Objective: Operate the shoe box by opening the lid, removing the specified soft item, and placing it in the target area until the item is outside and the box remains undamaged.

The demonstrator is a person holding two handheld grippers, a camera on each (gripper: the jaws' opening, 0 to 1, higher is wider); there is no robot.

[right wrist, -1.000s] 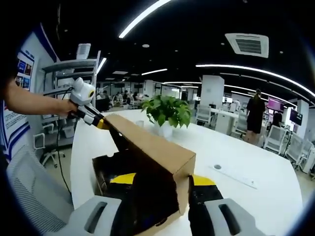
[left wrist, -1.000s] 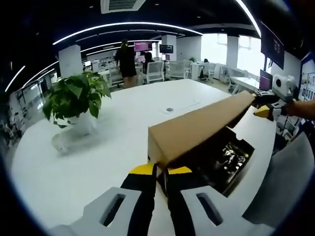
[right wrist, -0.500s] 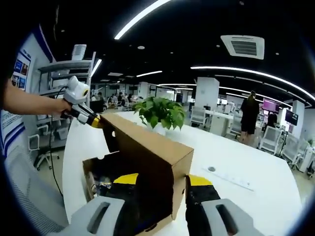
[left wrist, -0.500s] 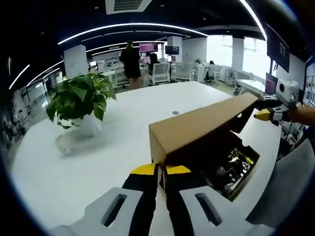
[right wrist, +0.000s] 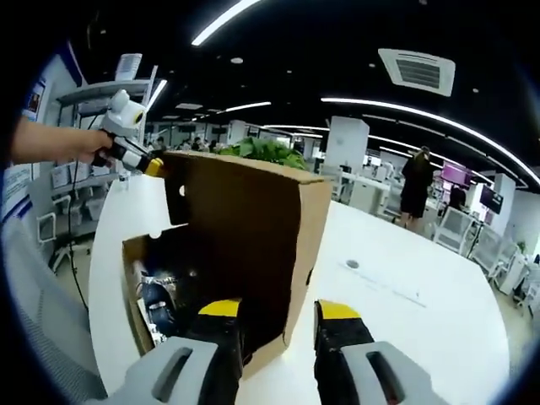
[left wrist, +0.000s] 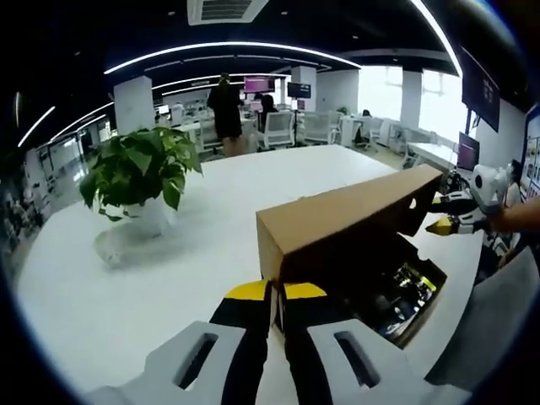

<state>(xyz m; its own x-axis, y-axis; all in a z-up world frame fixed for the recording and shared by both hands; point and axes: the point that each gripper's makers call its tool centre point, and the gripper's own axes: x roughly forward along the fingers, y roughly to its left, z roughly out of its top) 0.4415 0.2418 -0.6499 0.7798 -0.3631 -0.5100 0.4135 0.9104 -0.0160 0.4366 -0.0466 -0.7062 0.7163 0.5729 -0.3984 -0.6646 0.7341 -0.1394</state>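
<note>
Lid (right wrist: 245, 211) now swung higher, box (left wrist: 405, 291) open. Your left tongs (left wrist: 270, 295) and right tongs (right wrist: 278, 312) each clamp lid corner. Extract soft item next.

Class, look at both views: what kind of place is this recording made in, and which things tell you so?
Most likely an open-plan office. Rows of desks with office chairs fill the background, wall screens hang beyond them, and a potted plant stands on the large white table where the cardboard box sits.
</note>
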